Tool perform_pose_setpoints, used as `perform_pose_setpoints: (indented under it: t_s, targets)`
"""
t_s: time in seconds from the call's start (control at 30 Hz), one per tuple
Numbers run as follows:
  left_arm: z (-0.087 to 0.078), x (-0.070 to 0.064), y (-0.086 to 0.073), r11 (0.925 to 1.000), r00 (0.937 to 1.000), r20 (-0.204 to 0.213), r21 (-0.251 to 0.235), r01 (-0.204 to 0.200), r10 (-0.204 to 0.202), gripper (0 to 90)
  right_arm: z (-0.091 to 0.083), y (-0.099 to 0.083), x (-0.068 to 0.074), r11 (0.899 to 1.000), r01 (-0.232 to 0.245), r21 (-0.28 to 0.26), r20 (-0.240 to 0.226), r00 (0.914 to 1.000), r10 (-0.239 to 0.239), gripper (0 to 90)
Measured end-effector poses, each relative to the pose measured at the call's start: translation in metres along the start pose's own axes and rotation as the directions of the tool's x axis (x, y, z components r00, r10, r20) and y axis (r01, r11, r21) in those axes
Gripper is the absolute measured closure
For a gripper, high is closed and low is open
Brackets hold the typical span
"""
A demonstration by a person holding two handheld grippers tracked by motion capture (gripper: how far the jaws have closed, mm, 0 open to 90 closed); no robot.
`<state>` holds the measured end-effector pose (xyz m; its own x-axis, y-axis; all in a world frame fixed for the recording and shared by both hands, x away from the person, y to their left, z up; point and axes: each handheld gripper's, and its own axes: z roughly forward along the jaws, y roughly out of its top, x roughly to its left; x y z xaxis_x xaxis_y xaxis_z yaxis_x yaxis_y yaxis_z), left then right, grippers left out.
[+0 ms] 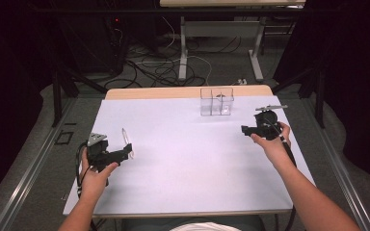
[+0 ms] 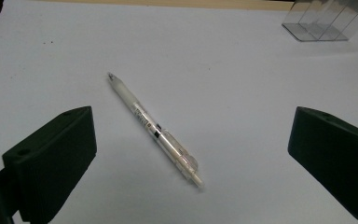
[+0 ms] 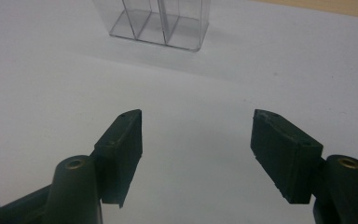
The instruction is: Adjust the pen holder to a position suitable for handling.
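The clear plastic click pen (image 2: 154,129) lies flat between your left tongs (image 2: 186,154), released wide to straddle it; your right tongs (image 3: 196,140) wait released near the clear divided holder (image 3: 161,23).

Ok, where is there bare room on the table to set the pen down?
The wide middle of the white table, between the left tool and the right tool, lies bare, as does the near edge. It is tighter by the pen and the clear divided holder at the far edge.
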<state>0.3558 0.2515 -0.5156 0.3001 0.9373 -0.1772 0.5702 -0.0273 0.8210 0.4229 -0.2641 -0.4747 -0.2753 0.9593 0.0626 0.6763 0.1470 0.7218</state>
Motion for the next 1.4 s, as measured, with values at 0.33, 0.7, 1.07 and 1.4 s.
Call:
perform_pose_setpoints:
  t_s: [0.33,0.7,1.07,1.4]
  targets:
    - [0.0,0.0,0.0,1.0,1.0,0.002,0.003,0.004,-0.004,1.4,0.002,0.025,-0.001,0.999,-0.01,0.038,0.002,0.9999,0.01,35.0]
    - [0.001,0.001,-0.001,1.0,0.9999,0.009,0.004,0.008,-0.008,1.6,0.009,0.058,0.003,0.997,0.037,0.067,-0.04,0.9986,-0.034,35.9]
    - [0.001,0.001,-0.001,0.9999,0.9999,0.01,0.007,0.009,-0.009,1.9,0.021,0.083,0.009,0.996,0.046,0.072,-0.025,0.9987,-0.044,43.5]
    - [0.0,0.002,0.0,0.9998,0.9999,0.012,0.015,0.012,-0.013,2.3,0.034,0.099,0.01,0.999,-0.002,0.046,0.012,0.9999,0.002,50.6]
